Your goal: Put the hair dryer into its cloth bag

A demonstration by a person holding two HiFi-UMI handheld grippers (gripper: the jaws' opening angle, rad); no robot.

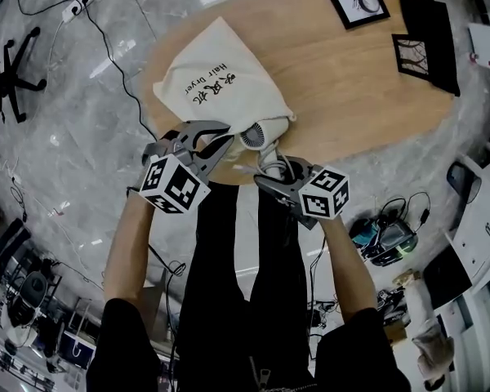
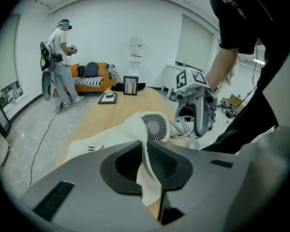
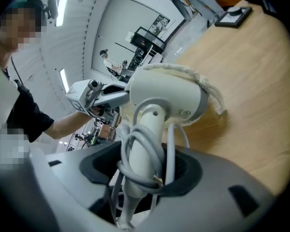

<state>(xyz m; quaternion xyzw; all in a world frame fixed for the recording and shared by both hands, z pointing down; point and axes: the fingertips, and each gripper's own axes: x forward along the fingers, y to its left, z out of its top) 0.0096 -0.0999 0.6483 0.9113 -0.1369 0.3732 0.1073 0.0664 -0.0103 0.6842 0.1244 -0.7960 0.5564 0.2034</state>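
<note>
Mostly the wooden table (image 1: 351,104) is free; a wide bare stretch lies between the cloth bag (image 1: 212,84) and the far end, where two framed pictures (image 1: 358,4) and a black cloth (image 1: 431,27) lie well apart from the work; the bag's mouth sits at the near edge, just before the person's legs (image 1: 229,251); the left gripper (image 1: 218,141) has its jaws almost together, pinching the bag's rim; the right gripper (image 1: 271,172) stands wide around the hair dryer (image 1: 256,137), clamping its handle and wound cord; the dryer's head lies at the bag's mouth; cables (image 1: 106,47) run over the floor at the left.
</note>
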